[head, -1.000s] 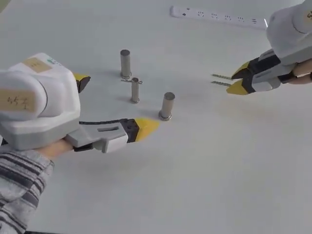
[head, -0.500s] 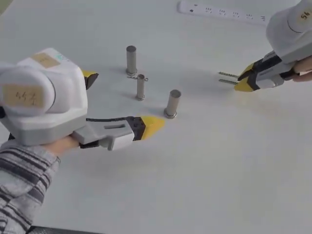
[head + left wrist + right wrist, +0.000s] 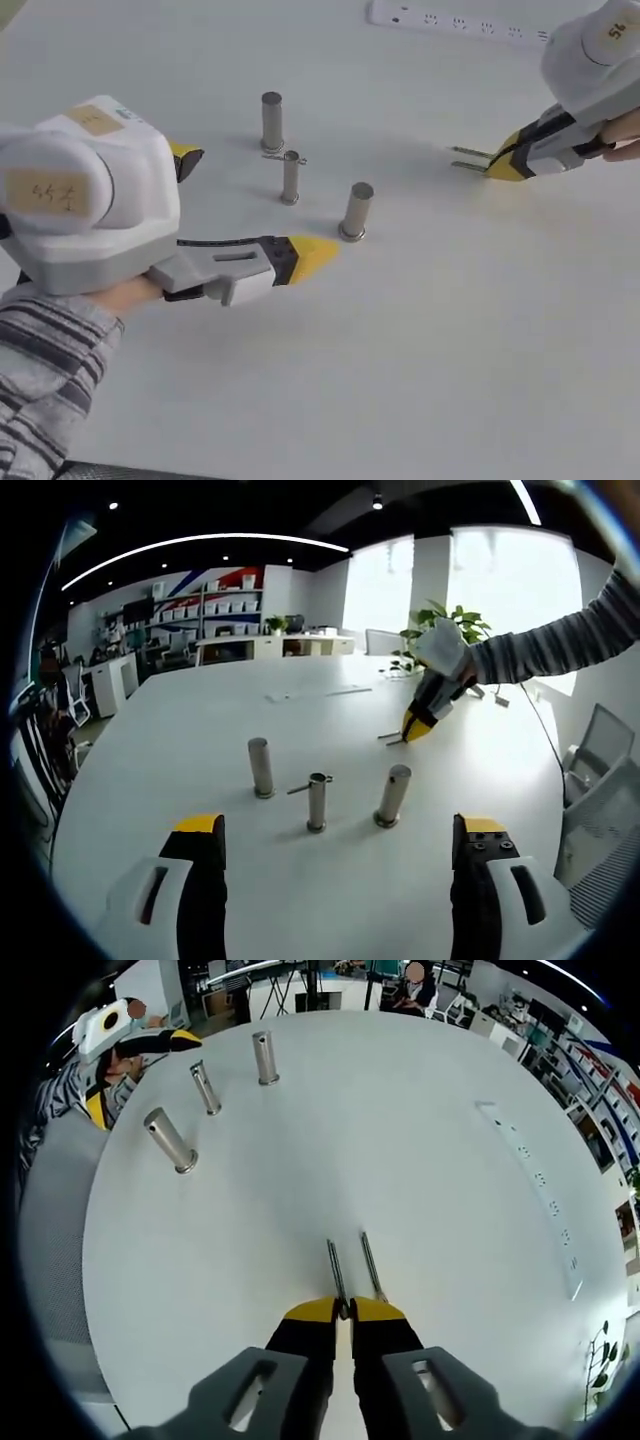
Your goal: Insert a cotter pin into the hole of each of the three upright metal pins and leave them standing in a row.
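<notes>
Three upright metal pins stand in a slanted row on the white table: far (image 3: 271, 120), middle (image 3: 291, 178) and near (image 3: 356, 212). A cotter pin (image 3: 293, 157) crosses the top of the middle pin. My left gripper (image 3: 258, 203) is open just left of the row, its jaws wide apart (image 3: 335, 830) with nothing between them. Off to the right, my right gripper (image 3: 503, 166) is low at the table with its jaws shut; the end of one cotter pin (image 3: 335, 1272) is between the tips (image 3: 343, 1307). A second cotter pin (image 3: 372, 1265) lies beside it, against the right fingertip.
A white power strip (image 3: 455, 22) lies along the far edge of the table. A striped sleeve (image 3: 40, 370) shows at the lower left. Bare white tabletop (image 3: 450, 330) stretches across the near side.
The right gripper's jaws, slightly apart a second ago, have shut at the cotter pins' ends and sit lower at the table. The left gripper has barely moved; the view has shifted a little.
</notes>
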A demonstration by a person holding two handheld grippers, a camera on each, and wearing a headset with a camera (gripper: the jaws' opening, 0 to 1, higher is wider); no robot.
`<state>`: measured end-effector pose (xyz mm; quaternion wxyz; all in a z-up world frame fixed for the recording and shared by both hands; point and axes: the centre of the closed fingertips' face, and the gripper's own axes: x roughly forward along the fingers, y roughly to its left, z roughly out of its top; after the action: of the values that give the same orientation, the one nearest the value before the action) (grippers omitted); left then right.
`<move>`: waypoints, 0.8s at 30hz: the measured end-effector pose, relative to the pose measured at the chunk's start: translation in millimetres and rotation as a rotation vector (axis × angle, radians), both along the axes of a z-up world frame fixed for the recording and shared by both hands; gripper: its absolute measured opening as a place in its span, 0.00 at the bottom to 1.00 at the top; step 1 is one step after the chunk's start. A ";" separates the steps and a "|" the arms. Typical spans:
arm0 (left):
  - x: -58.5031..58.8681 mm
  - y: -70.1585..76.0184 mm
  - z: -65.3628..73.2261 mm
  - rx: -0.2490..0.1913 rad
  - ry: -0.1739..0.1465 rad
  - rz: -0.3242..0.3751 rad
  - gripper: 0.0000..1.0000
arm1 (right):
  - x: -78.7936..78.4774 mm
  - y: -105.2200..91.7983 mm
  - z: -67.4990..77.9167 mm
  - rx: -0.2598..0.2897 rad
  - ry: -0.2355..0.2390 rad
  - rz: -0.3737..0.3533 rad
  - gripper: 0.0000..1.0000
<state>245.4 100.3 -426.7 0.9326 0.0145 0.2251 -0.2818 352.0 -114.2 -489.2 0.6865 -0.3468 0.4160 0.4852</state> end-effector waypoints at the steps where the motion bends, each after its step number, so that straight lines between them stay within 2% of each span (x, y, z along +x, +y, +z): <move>1: 0.0 0.4 -0.3 0.002 0.001 0.001 0.93 | -1.1 0.5 0.1 -0.003 -0.002 0.011 0.00; 3: 0.1 0.7 -0.5 0.004 0.001 0.002 0.93 | -3.0 1.7 0.6 -0.013 -0.013 0.042 0.00; 6: 0.1 0.4 -0.4 0.002 0.001 0.002 0.92 | -5.5 4.9 1.9 -0.004 -0.014 0.057 0.00; 9: -0.9 -1.5 -0.7 -0.001 0.002 -0.010 0.89 | -5.7 6.0 3.8 -0.006 -0.037 0.069 0.00; 11: -1.4 -2.7 -1.3 -0.001 0.005 -0.016 0.89 | -5.8 7.0 5.9 0.005 -0.041 0.061 0.00; 18: -0.6 -2.1 3.5 -0.013 -0.001 -0.001 0.83 | -5.2 6.7 21.1 0.044 -0.109 0.070 0.00; 21: -0.2 -5.4 7.7 -0.022 -0.004 -0.005 0.82 | -9.9 9.5 26.6 0.061 -0.135 0.079 0.00; 24: -1.2 -11.8 13.1 -0.029 -0.004 -0.028 0.77 | -16.6 15.9 31.0 0.086 -0.153 0.093 0.00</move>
<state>244.2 88.6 -413.6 0.9291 0.0048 0.2191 -0.2980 335.4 -98.4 -458.2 0.7071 -0.3718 0.3246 0.5063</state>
